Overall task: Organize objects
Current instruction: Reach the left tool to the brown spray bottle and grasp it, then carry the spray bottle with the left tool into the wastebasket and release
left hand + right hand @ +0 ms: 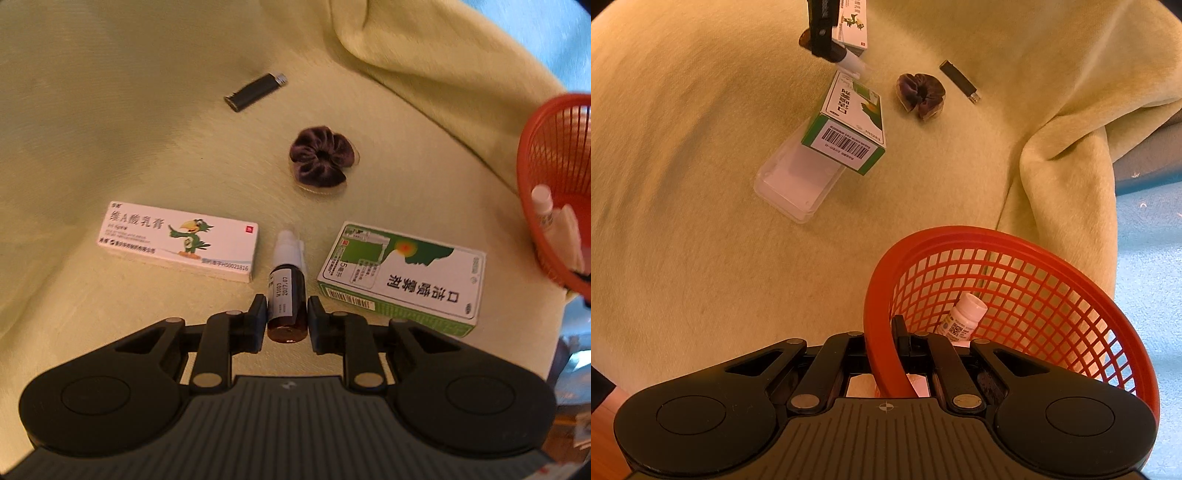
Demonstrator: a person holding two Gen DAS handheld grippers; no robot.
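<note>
**Little brown bottle sits between the left fingers; the basket waits off to the right**

The left hand-held gripper (287,314) has its two fingers on either side of the small brown bottle (287,291). They look pressed against the bottle's sides, so I think it is clamped on it. The bottle's long way points straight ahead from the fingers, white cap (286,245) farthest out.

Just left of the bottle lies the white parrot box (177,242). Just right of it lies the green box (402,275). Both are close, so there is little room to slide sideways. Going up looks like the easy way out.

Farther ahead are the purple scrunchie (320,155) and the black lighter (255,91), well apart from the bottle.

The red basket (554,147) is far to the right. The right hand-held gripper (884,345) is clamped on the basket's rim, one finger inside and one outside. A white bottle (962,319) already lies in it.

I think the brown bottle goes next: lifted, then carried right, over the green box, to the basket.
</note>
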